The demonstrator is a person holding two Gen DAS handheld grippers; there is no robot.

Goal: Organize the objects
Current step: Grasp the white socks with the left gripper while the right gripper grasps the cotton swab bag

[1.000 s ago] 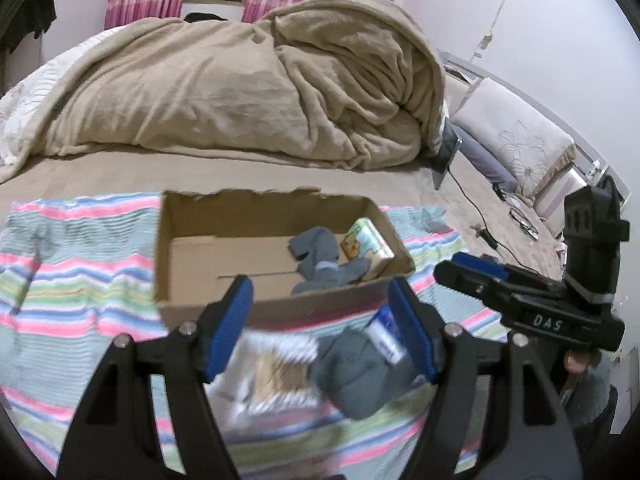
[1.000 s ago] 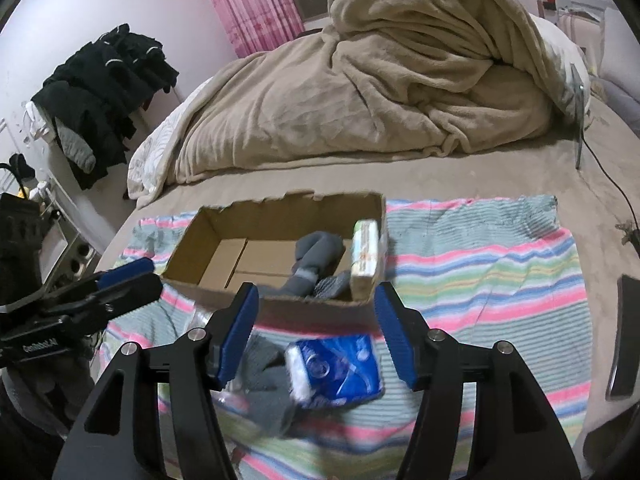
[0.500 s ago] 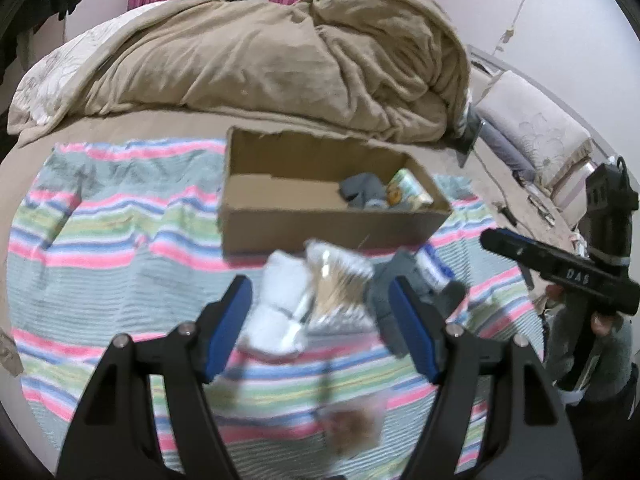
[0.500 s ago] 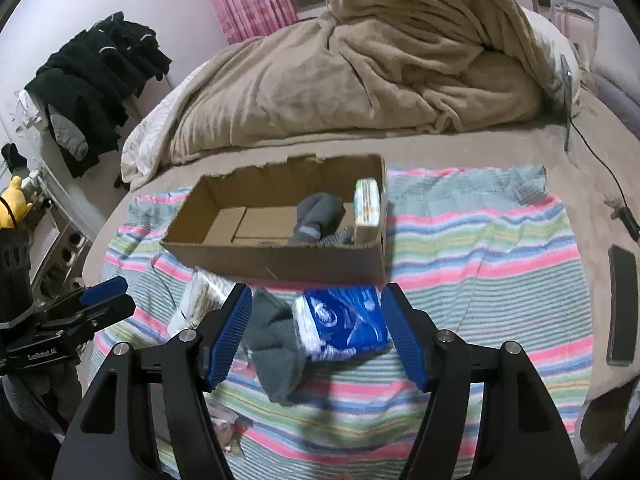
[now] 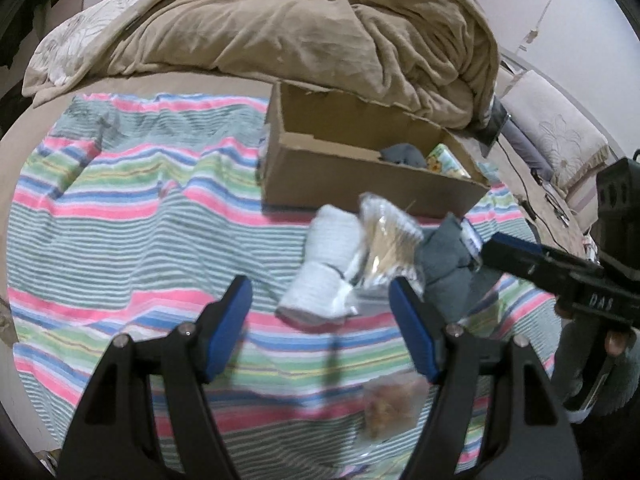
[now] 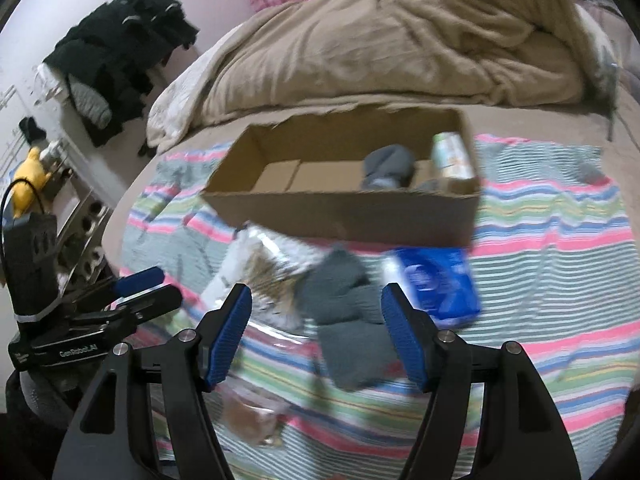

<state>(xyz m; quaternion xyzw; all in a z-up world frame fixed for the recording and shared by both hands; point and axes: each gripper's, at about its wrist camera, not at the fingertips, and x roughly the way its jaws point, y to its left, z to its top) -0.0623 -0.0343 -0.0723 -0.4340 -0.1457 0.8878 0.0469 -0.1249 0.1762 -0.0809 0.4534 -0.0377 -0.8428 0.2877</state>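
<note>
A cardboard box (image 5: 360, 184) (image 6: 340, 212) stands on a striped towel (image 5: 120, 220) on the bed. It holds a grey sock (image 6: 386, 166) and a small carton (image 6: 452, 154). In front of it lie a white sock roll (image 5: 324, 272), a bag of cotton swabs (image 5: 386, 244), a grey sock (image 6: 344, 304), a blue packet (image 6: 436, 284) and a clear snack bag (image 5: 390, 404). My left gripper (image 5: 320, 324) is open and empty, just short of the white roll. My right gripper (image 6: 316, 332) is open and empty, over the grey sock.
A heaped tan blanket (image 5: 300, 28) fills the far side of the bed. Dark clothes (image 6: 120, 52) hang at the left in the right wrist view. A pillow (image 5: 556, 136) and a cable (image 5: 524, 184) lie to the right.
Both grippers have pulled back from the box and risen. The left one swung left, so the box now sits right of centre. Both stay open and empty.
</note>
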